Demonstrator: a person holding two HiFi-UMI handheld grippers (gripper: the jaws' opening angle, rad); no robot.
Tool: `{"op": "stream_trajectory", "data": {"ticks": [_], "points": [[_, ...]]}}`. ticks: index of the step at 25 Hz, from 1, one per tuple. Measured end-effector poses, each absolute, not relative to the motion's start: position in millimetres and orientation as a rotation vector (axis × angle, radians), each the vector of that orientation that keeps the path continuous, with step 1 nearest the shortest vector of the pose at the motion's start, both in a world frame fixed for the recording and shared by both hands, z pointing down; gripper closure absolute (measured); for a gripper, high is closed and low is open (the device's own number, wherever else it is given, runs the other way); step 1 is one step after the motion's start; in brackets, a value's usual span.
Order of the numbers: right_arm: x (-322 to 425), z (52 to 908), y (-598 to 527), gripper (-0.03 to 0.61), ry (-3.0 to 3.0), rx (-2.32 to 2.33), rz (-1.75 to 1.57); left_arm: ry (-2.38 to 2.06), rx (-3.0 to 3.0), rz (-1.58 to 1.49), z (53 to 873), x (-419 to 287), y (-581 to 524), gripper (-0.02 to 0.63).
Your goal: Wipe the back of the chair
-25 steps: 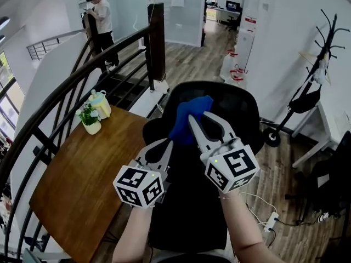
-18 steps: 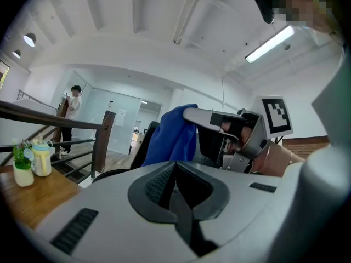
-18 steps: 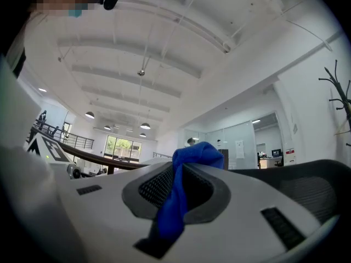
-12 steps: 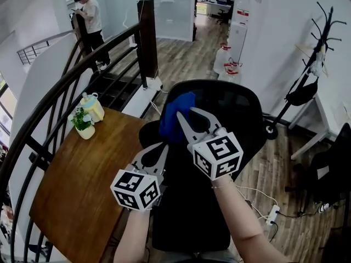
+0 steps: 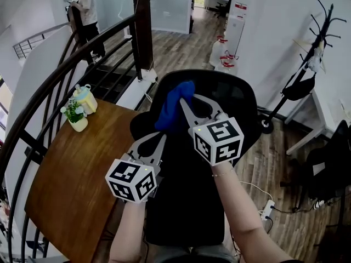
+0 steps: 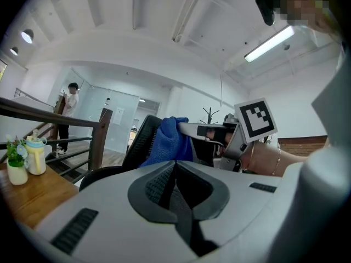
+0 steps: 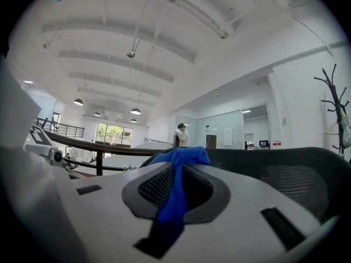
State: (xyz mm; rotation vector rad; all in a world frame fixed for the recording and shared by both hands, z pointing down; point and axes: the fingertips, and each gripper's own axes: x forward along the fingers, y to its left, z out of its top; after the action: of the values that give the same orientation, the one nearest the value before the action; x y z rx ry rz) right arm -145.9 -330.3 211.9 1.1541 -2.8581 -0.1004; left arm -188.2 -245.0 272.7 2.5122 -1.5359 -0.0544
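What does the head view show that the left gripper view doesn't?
Head view only: the power strip on the floor, and the left gripper seen from outside, marker cube included.
Left gripper view only: the ceiling strip light, and the left jaws close up, together with nothing between them.
Both: the right gripper shut on the blue cloth at the top of the chair back, the potted plant on the table, and the person by the stairs.

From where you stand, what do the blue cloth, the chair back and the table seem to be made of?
Blue cloth: soft, matte fabric, probably microfibre; it folds and bunches.
Chair back: black mesh, likely woven synthetic; a fine grid shows.
Table: wood or wood veneer, slight sheen; brown grain shows.
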Motion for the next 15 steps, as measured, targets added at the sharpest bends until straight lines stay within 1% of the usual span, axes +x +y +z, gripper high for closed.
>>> {"op": "stream_trajectory", "data": {"ticks": [8,15], "points": [[-92,215,-345,0.518,-2.771,1.284,-0.075,-1.481,2.516,-0.066,278,-157,-247,0.598],[-27,213,-351,0.518,-2.709,1.454,-0.051,-1.405,2.539,-0.074,279,-118,-252,0.598]]}}
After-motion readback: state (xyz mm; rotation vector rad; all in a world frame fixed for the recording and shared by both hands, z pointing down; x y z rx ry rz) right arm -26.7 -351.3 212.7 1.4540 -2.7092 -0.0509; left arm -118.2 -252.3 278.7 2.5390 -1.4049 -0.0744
